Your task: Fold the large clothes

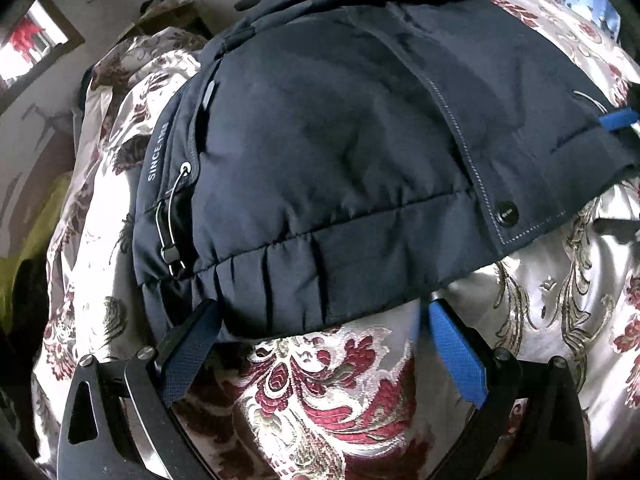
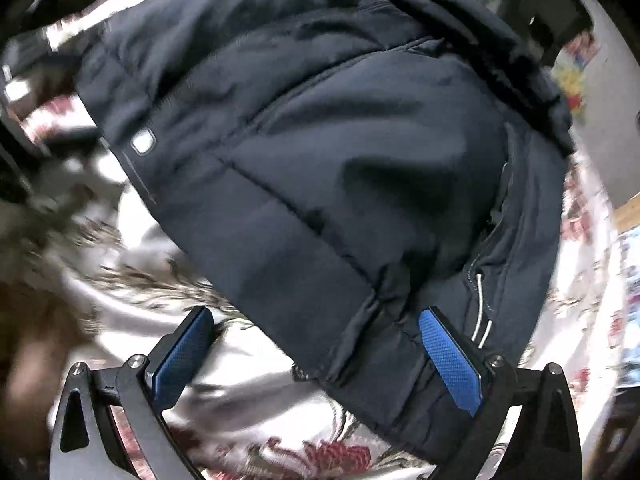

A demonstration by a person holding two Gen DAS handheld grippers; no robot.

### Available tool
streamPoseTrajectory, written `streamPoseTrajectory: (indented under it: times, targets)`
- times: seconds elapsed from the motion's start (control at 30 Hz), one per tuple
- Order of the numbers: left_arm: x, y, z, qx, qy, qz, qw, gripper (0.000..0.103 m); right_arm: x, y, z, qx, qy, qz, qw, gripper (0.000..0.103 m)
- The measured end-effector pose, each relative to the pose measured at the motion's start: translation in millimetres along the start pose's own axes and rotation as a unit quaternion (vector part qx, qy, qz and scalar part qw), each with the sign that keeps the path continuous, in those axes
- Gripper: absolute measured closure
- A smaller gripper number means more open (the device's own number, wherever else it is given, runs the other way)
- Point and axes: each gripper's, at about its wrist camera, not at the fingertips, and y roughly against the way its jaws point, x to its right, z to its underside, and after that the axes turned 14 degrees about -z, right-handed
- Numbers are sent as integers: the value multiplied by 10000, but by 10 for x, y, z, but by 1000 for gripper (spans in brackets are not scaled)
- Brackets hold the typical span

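Figure: I saw my left hand-held gripper [image 1: 320,330] angled down over the bedspread [image 1: 328,392], fingers spread wide and empty, the hem of one navy padded jacket [image 1: 340,140] lying just ahead between its tips. My right hand-held gripper [image 2: 316,338] was likewise wide open, gripping nothing, its right finger [image 2: 450,360] resting over the jacket's hem beside one white drawcord [image 2: 482,316].

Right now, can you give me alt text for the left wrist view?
A dark navy padded jacket lies on a floral satin bedspread, its gathered hem nearest the camera. The left gripper is open at that hem, gripping nothing.
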Motion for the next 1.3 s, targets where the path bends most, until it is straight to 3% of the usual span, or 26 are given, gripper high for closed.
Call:
streamPoseTrajectory:
  times: [0.17,0.3,0.43,0.5,0.67,0.8,0.93,1.17,1.3]
  targets:
    - [-104,-3,-6,-37,210,163,9996,2,4,24,-52,467,-221,748,9959,1]
    - [-105,79,7,78,252,310,9992,2,138,381,-145,1028,-450,675,9914,1]
    - [14,86,21,63,25,229,9997,2,405,611,-310,1208,-950,154,9880,1]
    - [68,76,28,56,-55,97,9999,2,564,684,-421,1263,-1217,-170,9843,1]
    - [77,-1,-36,55,-27,-739,9972,2,727,883,-575,1384,-1658,-790,9732,1]
    - [140,4,-122,256,-128,-1178,9926,4,862,1000,-642,1553,-1602,-642,9727,1]
    - [151,61,-155,540,-215,-1279,9901,15,864,928,-582,1400,-1435,-752,9768,1]
    - [101,111,-137,628,-242,-1211,9904,17,555,657,-212,806,-1118,-1532,9785,1]
    - [107,141,-162,671,-269,-1168,9905,22,219,393,-89,299,-543,-1339,9891,1]
